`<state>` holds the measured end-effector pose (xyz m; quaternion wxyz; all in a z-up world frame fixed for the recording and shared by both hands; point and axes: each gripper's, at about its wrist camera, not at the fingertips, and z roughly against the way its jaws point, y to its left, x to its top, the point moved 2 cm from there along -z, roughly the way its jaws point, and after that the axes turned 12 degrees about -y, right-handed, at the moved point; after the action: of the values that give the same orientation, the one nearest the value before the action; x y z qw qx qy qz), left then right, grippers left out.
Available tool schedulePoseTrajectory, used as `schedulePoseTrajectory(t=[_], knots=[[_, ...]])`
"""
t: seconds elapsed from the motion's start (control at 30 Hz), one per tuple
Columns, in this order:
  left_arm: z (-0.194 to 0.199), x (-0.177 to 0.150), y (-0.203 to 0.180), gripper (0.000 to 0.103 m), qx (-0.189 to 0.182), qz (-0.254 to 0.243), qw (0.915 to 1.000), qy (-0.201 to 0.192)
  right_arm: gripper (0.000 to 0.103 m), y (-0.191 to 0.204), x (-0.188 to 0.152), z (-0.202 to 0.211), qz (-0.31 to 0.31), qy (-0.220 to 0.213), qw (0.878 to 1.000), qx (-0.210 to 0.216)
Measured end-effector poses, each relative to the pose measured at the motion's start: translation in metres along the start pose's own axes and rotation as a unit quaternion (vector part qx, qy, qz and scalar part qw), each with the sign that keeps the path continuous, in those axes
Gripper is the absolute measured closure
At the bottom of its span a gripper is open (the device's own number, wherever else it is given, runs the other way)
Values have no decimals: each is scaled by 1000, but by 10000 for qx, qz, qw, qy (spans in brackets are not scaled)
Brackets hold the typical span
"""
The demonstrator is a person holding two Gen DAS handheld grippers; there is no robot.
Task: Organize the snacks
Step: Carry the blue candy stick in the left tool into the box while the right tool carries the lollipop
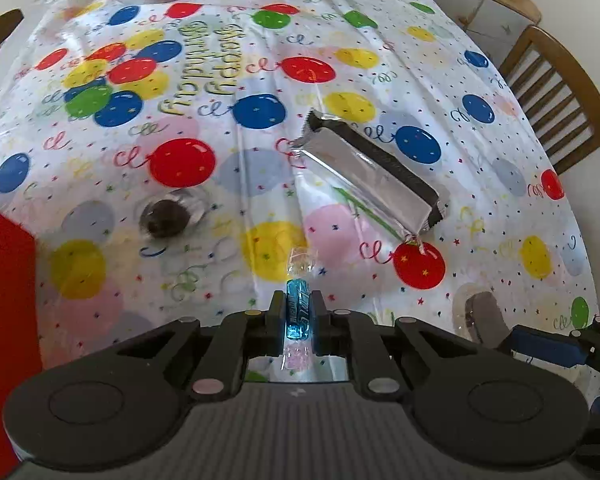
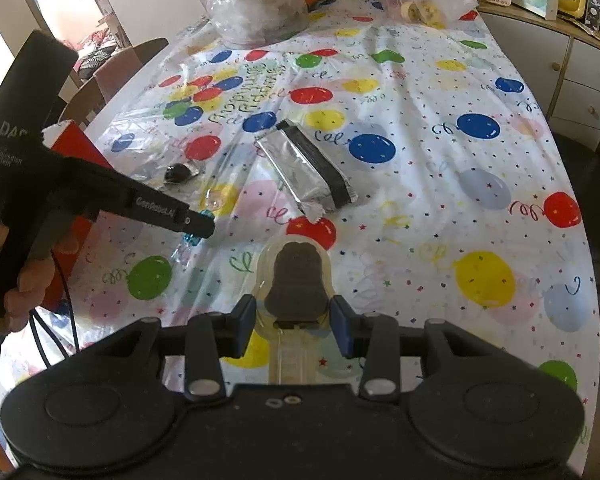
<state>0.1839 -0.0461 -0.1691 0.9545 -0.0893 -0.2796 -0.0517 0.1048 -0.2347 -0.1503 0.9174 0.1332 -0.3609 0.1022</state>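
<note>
1. The left hand-held gripper (image 1: 297,312) is closed on a blue wrapped candy (image 1: 297,314). The candy's long axis runs straight forward along the fingers, and its clear twisted end projects past the tips, above the table (image 1: 480,80).
2. The right hand-held gripper (image 2: 292,318) stands part-open around a dark bell-shaped treat in clear packaging (image 2: 295,280). Whether the pads touch it cannot be told.
3. The red box (image 1: 3,280) lies at the table's left edge, just left of the left hand-held gripper, which is judged the nearer one. If the box is the collecting place, a leftward carry is required.
4. A silver-wrapped bar (image 1: 364,168) lies ahead near the table's middle, its long axis diagonal, far end left and near end right.
5. A small dark sweet in clear wrap (image 1: 167,216) lies between the bar and the red box, apart from both.
6. Clear plastic bags (image 2: 259,0) occupy the far edge, well away.
7. No obstruction toward the red box is seen; the two hand-held grippers are close, so contact between them is judged a risk.
</note>
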Motion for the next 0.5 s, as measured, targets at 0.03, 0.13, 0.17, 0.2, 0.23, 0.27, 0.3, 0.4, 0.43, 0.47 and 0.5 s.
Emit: schedulePoseTrajectory(t=[0.03,0.13,0.17,0.2,0.23,0.27,0.3,0.4,0.43,0.47,0.5], knots=[[3,-1,2,92,-5,29,10000,-10,65,2,1,2,5,-15,10000,15],[15,-4,9,92,15,90,9999,-53,65,8,3,8,32,-66,10000,31],[20,-5,11,92,35,101,9999,-76,65,11,4,10,32,-79,10000,34],[24,-6,13,92,47,113,9999,-99,65,13,4,12,32,-92,9999,35],[29,-7,16,92,45,150,9998,-125,65,16,6,14,37,-106,9999,36],[34,-7,19,92,32,193,9997,-142,65,19,7,17,45,-126,9999,41],[39,-7,21,92,25,217,9996,-162,65,22,8,19,54,-154,9999,51],[55,-8,29,92,44,264,9994,-236,65,32,11,27,71,-234,9997,76],[62,-8,32,92,70,268,9993,-260,65,36,13,29,77,-259,9996,84],[69,-8,34,92,120,255,9992,-292,65,40,14,32,86,-294,9995,90],[74,-8,36,92,138,253,9991,-315,65,45,16,34,98,-323,9994,97]])
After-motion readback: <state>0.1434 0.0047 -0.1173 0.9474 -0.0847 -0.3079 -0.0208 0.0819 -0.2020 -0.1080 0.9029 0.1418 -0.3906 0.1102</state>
